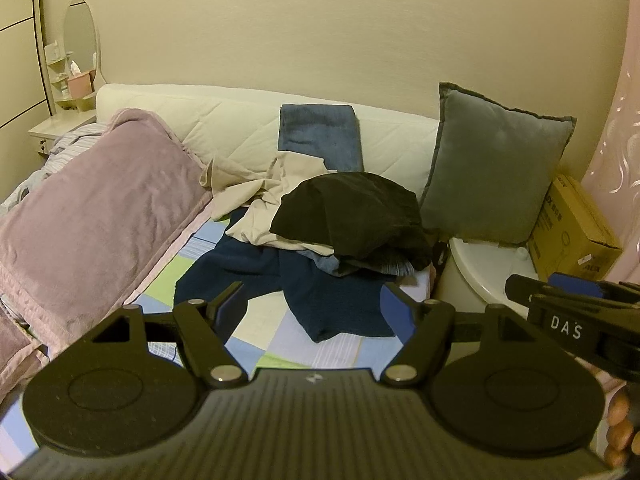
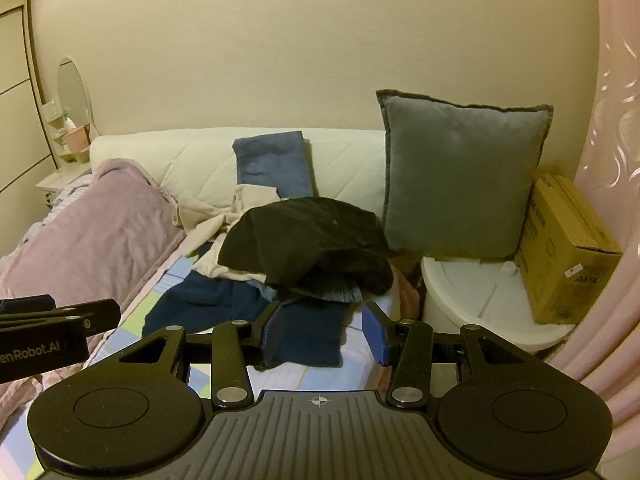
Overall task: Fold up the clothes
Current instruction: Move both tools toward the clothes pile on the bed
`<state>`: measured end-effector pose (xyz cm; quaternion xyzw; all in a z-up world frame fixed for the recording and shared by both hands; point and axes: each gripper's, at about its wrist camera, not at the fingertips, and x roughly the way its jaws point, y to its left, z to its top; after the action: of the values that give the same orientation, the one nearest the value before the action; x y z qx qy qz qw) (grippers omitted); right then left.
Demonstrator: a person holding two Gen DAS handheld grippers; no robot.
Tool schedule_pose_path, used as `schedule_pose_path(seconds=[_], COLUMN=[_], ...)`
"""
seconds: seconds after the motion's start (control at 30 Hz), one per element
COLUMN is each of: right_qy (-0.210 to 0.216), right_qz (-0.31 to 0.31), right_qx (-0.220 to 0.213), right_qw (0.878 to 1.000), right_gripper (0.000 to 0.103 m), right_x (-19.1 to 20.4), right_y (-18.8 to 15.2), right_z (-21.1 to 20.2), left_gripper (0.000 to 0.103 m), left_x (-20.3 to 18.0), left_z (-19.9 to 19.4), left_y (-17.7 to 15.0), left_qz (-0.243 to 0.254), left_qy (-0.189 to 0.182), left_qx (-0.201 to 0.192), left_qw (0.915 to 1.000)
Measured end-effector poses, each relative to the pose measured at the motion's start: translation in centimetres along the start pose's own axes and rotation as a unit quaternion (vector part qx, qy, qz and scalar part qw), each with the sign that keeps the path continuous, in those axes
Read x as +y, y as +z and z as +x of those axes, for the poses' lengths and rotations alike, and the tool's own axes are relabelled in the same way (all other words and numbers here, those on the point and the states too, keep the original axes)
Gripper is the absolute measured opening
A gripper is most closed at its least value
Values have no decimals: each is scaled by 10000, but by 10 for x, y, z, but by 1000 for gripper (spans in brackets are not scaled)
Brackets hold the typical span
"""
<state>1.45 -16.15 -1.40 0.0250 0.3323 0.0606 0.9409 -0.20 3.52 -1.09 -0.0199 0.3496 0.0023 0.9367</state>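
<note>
A: Left gripper (image 1: 312,308)?
B: Jaws spread, empty, above the quilt (image 1: 276,328). Right gripper (image 2: 323,330) likewise released, holding nothing.
A: Clothes?
B: Heaped at 12 o'clock of both: black garment (image 1: 352,212) topmost, beige one (image 1: 264,204) at its 10, navy one (image 1: 304,284) spread beneath. Grey cushion (image 1: 492,164) at 2.

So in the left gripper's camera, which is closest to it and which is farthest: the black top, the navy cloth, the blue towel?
From the left gripper, in its own wrist view:
1. Navy cloth: spread on the bed just ahead of the open jaws.
2. Black top: on top of the clothes pile, further back.
3. Blue towel: draped over the white headboard by the wall.
</note>
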Motion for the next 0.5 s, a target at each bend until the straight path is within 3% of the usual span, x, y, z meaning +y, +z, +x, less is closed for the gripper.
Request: schedule_pose_path(seconds=[0.5], right_qy=[61], right_qz=[-15], right_qx=[88], right_qw=[9999], right_gripper=[48], right_x=[4], right_y=[6], right_z=[17], left_gripper=[70], left_x=[7], left_z=[9], left_y=[5], left_qz=[-113], left_qy=[158], left_qx=[92], left_qw=[9998])
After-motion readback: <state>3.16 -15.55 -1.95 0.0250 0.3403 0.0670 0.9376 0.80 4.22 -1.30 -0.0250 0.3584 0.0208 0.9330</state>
